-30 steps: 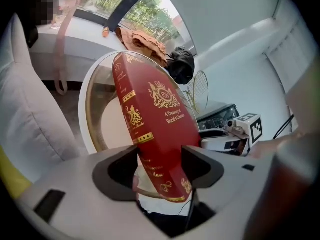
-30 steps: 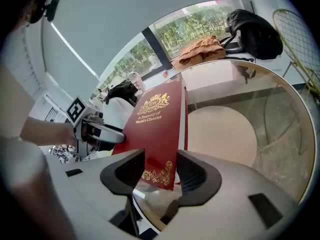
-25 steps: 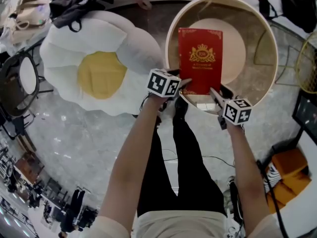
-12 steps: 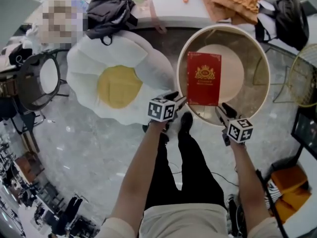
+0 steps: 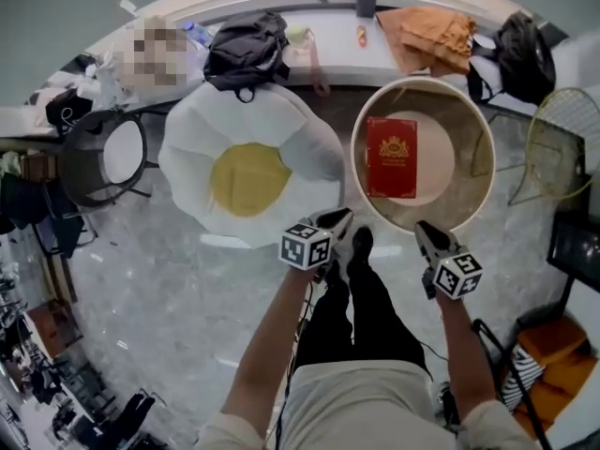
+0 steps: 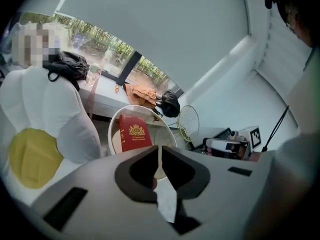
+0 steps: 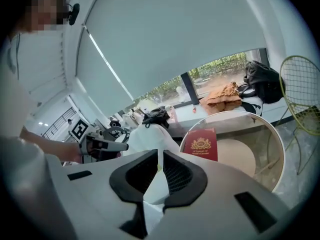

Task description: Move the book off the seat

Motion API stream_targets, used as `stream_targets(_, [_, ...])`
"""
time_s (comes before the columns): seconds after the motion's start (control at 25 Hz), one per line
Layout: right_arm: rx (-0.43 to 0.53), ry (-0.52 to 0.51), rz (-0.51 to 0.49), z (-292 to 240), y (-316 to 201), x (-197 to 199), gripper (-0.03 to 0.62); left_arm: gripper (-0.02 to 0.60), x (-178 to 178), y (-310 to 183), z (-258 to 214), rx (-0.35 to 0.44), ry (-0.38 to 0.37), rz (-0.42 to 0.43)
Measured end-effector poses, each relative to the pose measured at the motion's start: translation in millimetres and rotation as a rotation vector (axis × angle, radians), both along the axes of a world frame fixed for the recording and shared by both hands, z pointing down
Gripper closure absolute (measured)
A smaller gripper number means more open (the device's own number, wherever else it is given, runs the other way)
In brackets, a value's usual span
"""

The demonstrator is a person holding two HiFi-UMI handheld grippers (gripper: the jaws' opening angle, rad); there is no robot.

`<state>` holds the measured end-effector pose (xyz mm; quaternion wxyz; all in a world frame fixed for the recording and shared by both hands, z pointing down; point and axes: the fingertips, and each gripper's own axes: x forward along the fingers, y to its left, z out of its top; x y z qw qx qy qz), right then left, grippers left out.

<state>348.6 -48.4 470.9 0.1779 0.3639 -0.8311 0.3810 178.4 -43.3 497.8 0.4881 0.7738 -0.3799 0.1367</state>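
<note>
A red book with a gold crest lies flat on the pale seat of a round tub chair. It also shows in the left gripper view as the book and in the right gripper view as the book. My left gripper hangs in front of the chair's near rim, well short of the book. Its jaws are closing, with only a thin slit and nothing between them. My right gripper hovers at the rim's near right, shut and empty.
A fried-egg shaped cushion chair stands left of the tub chair. A black backpack and orange cloth lie on the ledge behind. A yellow wire chair is at the right, a black chair at the left. My shoes stand on the marble floor.
Both grippers have drawn back from the book's near edge toward my body, and their jaws have closed. The head view has pulled away. The book stays on the seat.
</note>
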Motion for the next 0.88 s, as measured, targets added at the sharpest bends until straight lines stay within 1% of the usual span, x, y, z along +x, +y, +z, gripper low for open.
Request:
stream_targets(0.16, [0.029, -0.038, 0.029, -45, 35, -18, 0.536, 0.566, -16, 35, -51, 0.055, 0.007, 0.019])
stream_targets(0.28, [0.054, -0.050, 0.032, -78, 59, -32, 0.536, 0.572, -29, 63, -88, 0.086, 0.012, 0.031])
stream_targets(0.48, [0.101, -0.064, 0.028, -137, 99, -49, 0.537, 0.578, -45, 113, -141, 0.116, -0.012, 0.050])
stream_targets(0.72, [0.169, -0.084, 0.069, -190, 140, -45, 0.537, 0.578, -58, 150, -196, 0.190, 0.019, 0.009])
stream_targets(0.8, [0.169, -0.073, 0.090, -198, 151, -37, 0.537, 0.580, -55, 160, -211, 0.209, 0.021, 0.001])
stream_targets(0.88, [0.165, -0.061, 0.105, -205, 159, -28, 0.537, 0.580, -47, 169, -221, 0.226, 0.008, 0.008])
